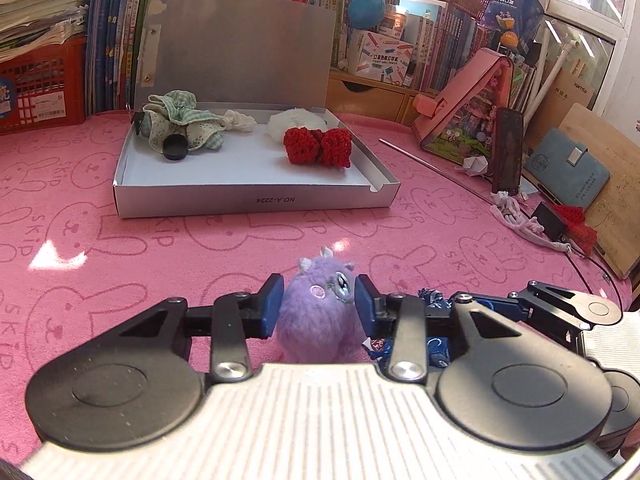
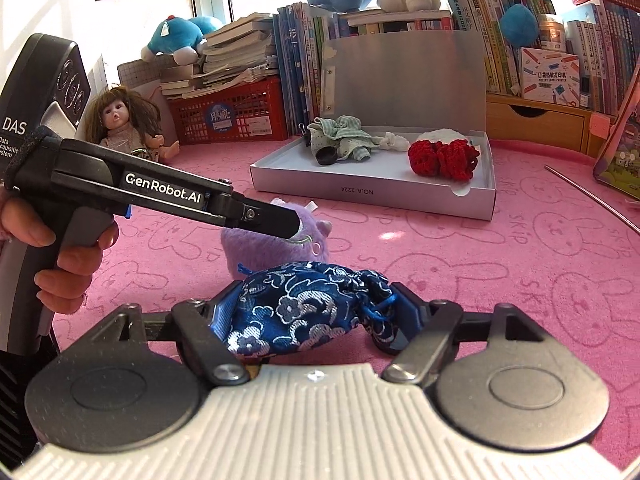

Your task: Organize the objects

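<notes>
A purple plush monster sits on the pink cloth between the blue pads of my left gripper, which press its sides. It also shows in the right wrist view under the left gripper's finger. My right gripper is shut on a blue brocade pouch, low over the cloth just right of the plush. The pouch peeks out in the left wrist view. An open grey box ahead holds a red crochet bow, green checked cloth, a black cap and white fluff.
The pink rabbit-print cloth covers the table. Books, red baskets and plush toys line the back. A doll sits at the far left. A pink house-shaped box, phone, notebook and metal rod lie right.
</notes>
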Action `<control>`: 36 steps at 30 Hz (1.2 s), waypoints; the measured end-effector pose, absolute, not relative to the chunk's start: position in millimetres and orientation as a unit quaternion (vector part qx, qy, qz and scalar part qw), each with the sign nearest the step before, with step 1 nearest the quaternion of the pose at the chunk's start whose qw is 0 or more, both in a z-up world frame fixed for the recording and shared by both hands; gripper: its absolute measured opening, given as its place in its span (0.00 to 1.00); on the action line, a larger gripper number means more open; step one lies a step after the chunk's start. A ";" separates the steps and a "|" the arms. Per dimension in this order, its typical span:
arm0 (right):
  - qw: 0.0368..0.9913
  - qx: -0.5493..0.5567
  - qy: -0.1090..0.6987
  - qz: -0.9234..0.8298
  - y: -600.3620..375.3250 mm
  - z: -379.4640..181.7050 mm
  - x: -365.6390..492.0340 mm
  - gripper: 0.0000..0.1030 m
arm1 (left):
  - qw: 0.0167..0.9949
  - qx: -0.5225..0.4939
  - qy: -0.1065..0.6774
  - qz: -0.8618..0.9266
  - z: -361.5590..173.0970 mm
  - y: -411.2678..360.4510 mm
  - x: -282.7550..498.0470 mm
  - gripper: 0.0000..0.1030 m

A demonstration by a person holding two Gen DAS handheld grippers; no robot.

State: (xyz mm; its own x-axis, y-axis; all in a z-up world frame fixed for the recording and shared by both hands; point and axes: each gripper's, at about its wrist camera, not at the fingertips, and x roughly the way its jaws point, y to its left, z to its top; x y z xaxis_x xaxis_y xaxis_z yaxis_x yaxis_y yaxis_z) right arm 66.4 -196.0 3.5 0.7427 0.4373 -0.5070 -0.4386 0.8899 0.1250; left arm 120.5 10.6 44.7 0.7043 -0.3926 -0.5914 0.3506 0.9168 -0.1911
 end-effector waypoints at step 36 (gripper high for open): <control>0.954 0.024 0.271 0.122 -235.0 1.0 81.5 0.76 | 0.935 0.037 0.334 -0.109 1.9 -20.7 125.8 0.84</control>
